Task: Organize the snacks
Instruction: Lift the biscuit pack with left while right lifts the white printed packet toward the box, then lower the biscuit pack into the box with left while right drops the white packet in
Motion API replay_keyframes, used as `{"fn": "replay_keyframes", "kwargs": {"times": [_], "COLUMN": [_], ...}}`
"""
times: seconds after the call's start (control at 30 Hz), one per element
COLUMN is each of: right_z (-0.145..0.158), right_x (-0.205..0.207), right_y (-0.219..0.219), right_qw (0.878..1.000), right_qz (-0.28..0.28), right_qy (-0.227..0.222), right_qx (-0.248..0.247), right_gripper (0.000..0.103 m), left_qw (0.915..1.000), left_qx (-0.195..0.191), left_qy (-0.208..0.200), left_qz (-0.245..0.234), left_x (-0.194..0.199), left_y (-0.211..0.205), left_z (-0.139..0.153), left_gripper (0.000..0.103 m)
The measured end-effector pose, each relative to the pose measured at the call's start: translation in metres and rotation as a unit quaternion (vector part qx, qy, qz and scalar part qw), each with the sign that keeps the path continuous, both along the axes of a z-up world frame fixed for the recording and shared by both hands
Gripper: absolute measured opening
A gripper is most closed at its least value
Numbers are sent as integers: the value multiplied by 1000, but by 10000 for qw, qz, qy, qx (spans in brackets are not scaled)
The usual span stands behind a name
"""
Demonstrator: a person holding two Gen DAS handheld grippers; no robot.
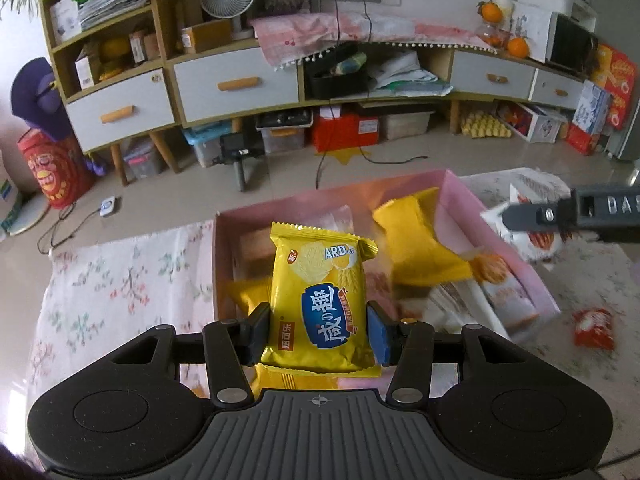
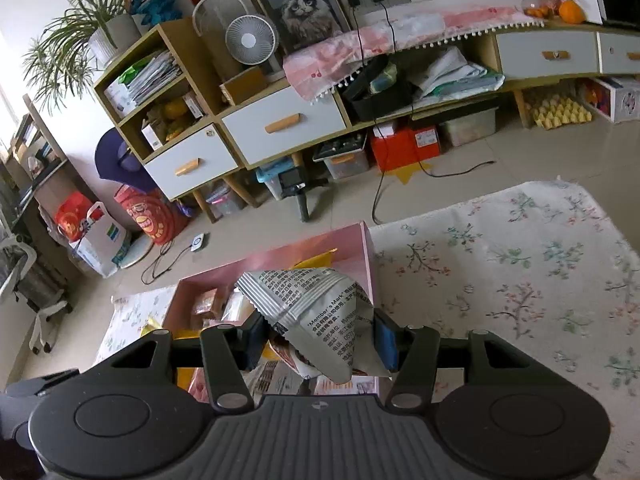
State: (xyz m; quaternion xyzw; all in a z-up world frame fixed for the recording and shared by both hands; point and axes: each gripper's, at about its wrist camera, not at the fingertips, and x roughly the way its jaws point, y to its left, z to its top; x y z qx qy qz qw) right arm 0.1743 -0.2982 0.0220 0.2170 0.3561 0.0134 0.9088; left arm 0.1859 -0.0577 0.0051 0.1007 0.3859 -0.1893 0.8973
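**Ana:** Snacks first: what does each gripper have?

**Ben:** The left gripper (image 1: 319, 332) is clamped on a yellow cracker packet (image 1: 319, 300), pads pressing both sides, the packet upright above the near end of the pink box (image 1: 460, 196).

**Ana:** And the other?

**Ben:** The right gripper (image 2: 320, 340) pinches a silver packet (image 2: 308, 304), its printed back facing the camera, held over the box's right wall (image 2: 368, 248).

**Ana:** What is inside the box?

**Ben:** More yellow packets (image 1: 420, 240), plus white and orange ones (image 1: 504, 288) along the right side, loosely piled.

**Ana:** Anything outside it?

**Ben:** A small red packet (image 1: 594, 328) lies on the floral cloth (image 1: 100, 292), right of the box. A white packet (image 1: 536, 236) sits near the box's far right corner, partly hidden by the other tool.
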Motion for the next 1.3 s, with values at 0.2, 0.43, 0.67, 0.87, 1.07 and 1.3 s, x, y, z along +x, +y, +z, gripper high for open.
{"fn": "replay_keyframes", "kwargs": {"times": [0.2, 0.43, 0.67, 0.87, 1.07, 1.3], "right_z": [-14, -17, -21, -26, -34, -34], "right_x": [15, 28, 35, 39, 46, 41], "right_y": [-3, -4, 1, 8, 18, 9], "right_qw": [10000, 9995, 9994, 9995, 9994, 9999], "right_qz": [36, 60, 118, 223, 169, 81], "right_qy": [-2, -218, -320, -212, 159, 98], "right_qx": [38, 227, -17, 65, -255, -10], "right_gripper": [31, 31, 30, 29, 29, 35], "left_qw": [9998, 9999, 9999, 9997, 9993, 9995], "left_qx": [75, 77, 66, -59, -42, -164], "left_qy": [-6, -17, -103, -229, -361, -257], "left_qz": [185, 90, -17, 11, -78, 37], "left_x": [32, 49, 53, 48, 43, 42], "left_y": [-6, -14, -22, -23, -24, -18], "left_z": [-18, -29, -37, -36, -34, -30], "left_gripper": [47, 47, 47, 48, 49, 63]}}
